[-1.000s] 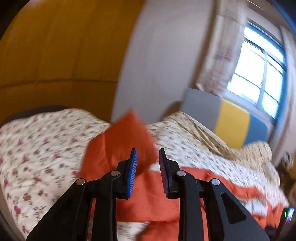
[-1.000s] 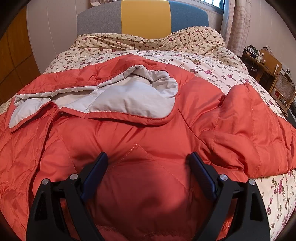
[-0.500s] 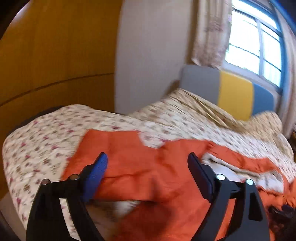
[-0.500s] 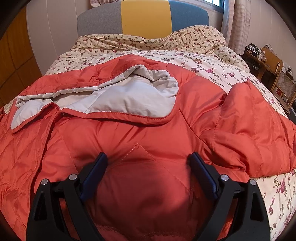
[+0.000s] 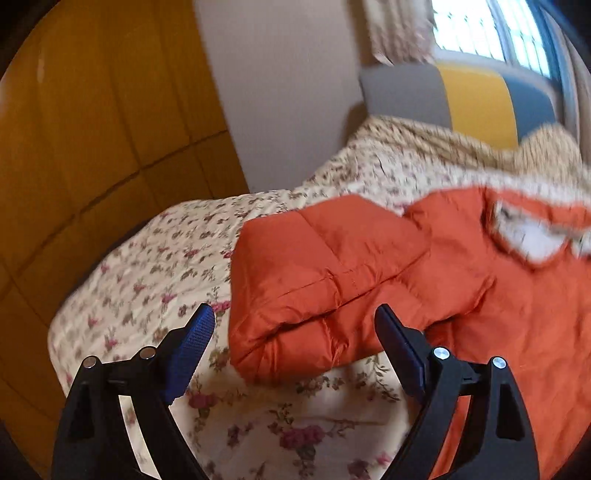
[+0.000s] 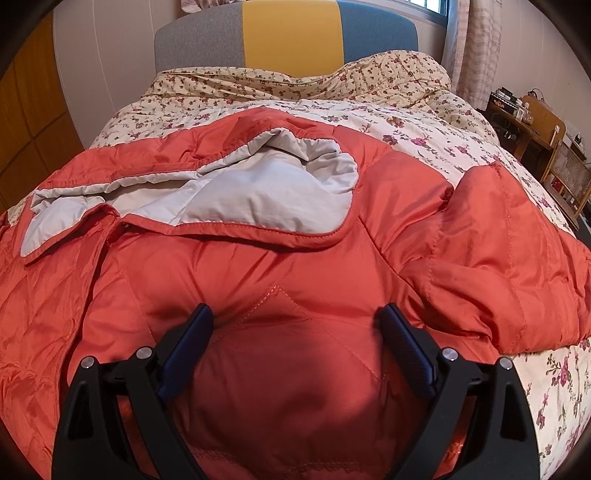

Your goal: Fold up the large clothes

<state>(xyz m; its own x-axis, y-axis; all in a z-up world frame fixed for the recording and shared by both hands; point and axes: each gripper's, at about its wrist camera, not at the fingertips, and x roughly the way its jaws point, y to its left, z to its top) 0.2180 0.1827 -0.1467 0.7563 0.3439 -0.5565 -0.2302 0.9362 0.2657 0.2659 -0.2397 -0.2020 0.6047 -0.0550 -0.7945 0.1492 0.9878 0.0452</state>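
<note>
An orange quilted jacket (image 6: 295,266) with a pale grey lining (image 6: 258,192) lies spread on a floral bed. In the left wrist view its left sleeve (image 5: 314,273) lies folded in over the body. My left gripper (image 5: 295,332) is open and empty, just above the sleeve's cuff end. My right gripper (image 6: 295,332) is open and empty, resting low over the jacket's lower back panel. The right sleeve (image 6: 498,258) lies bunched at the right side.
The floral bedspread (image 6: 406,122) covers the bed, with a grey, yellow and blue headboard (image 6: 291,33) at the far end. A wooden wardrobe (image 5: 92,129) stands left of the bed. A wooden desk and chair (image 6: 546,140) stand to the right.
My left gripper, nearly shut near the orange sleeve a second ago, opened wide; the sleeve now lies on the jacket. The left view swung right and down. The right gripper stayed still.
</note>
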